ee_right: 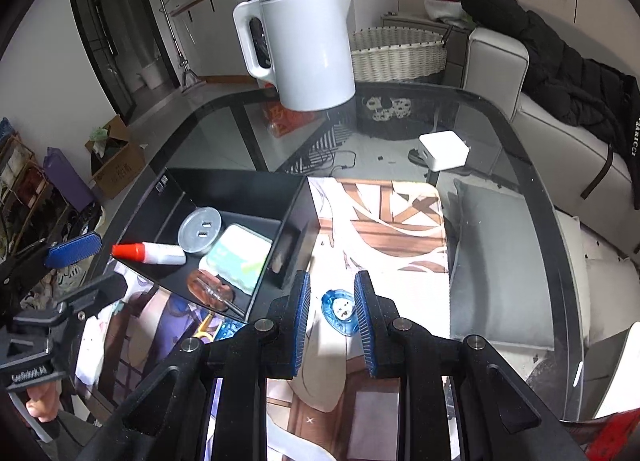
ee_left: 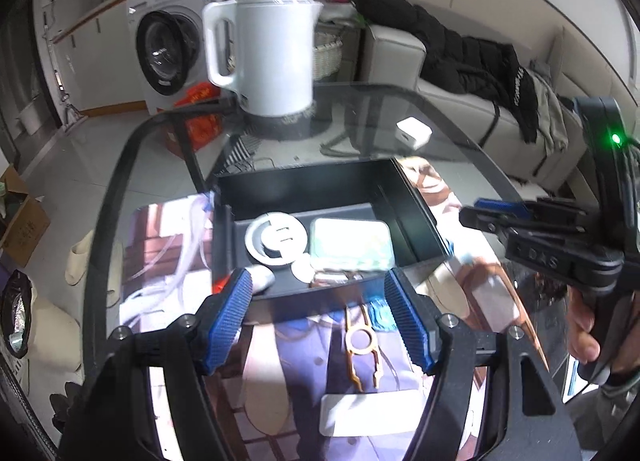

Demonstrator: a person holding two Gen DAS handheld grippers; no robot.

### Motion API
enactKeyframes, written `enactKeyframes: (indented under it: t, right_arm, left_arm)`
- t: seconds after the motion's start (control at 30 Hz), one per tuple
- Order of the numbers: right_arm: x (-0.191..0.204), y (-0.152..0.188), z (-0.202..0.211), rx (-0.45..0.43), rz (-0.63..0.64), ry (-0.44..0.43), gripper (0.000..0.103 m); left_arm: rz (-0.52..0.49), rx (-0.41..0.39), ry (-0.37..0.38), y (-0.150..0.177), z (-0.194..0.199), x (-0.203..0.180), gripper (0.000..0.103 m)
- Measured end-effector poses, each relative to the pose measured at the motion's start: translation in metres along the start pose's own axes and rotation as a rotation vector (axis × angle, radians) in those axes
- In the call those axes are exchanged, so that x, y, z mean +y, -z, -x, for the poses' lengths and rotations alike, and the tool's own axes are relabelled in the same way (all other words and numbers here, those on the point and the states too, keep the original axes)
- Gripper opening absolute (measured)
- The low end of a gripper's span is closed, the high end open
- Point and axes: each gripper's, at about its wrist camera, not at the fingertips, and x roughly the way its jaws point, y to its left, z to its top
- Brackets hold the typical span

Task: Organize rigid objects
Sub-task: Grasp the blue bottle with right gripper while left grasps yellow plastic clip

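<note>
- Right tool (ee_right: 331, 315), half open and empty, poised over blue disc (ee_right: 339, 312) on the desk mat beside black box (ee_right: 298, 237); slip likely on flat, thin edge.
- Left tool (ee_left: 318, 317), wide open, empty, near the box's front; collision possible.

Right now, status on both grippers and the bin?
Left gripper open, empty, at black bin. Right gripper open, straddling blue disc on mat. Nothing blocking.

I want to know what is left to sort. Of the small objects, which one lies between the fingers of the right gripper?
The blue translucent oval piece: it lies on the mat outside the black box, framed by the right gripper. The round lid, green case and glue bottle lie inside the box.
</note>
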Motion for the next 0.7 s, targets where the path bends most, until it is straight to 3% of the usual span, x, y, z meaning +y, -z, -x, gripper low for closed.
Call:
enactKeyframes:
  t: [0.33,0.7]
  right_arm:
    - [0.000,0.008,-0.046,0.122,0.018,-0.007,0.023]
    - [-0.002,0.006,-0.068,0.141,0.041,0.001,0.024]
  left_arm:
    - [-0.034,0.118,0.023,0.013,-0.025,-0.018,0.069]
    - [-0.058,0.228,0.006,0.025,-0.062,-0.024,0.069]
